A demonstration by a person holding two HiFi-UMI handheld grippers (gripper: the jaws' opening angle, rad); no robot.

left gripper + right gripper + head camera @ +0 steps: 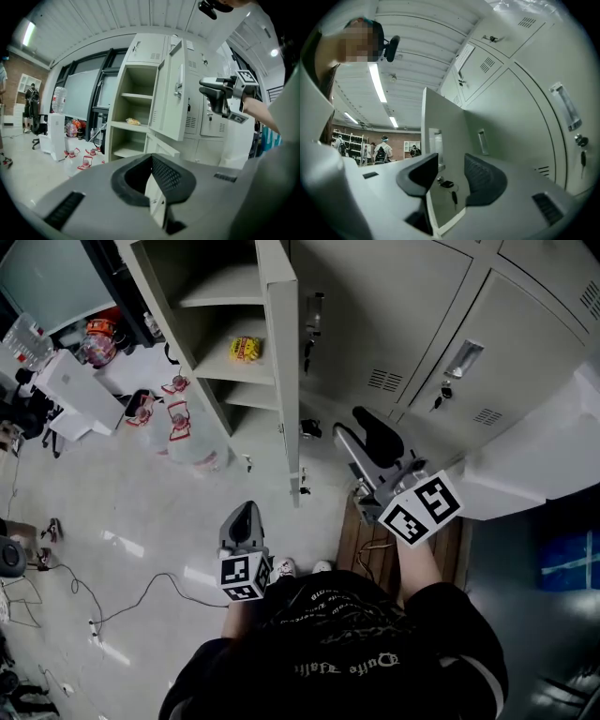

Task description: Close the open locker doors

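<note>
My right tool (360, 430) is nearer, jaws apart. The open locker door (279, 352) stands just left, edge perhaps between them.

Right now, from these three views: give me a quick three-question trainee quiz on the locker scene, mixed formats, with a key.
1. True or false: the right gripper has its jaws clamped on the open locker door.
2. What lies on a shelf inside the open locker?
A. a yellow packet
B. a folded towel
C. a helmet
3. Fill in: a set of ____ hangs from the open locker door.

Key:
1. False. The jaws stand apart with nothing pressed between them.
2. A.
3. keys.
</note>
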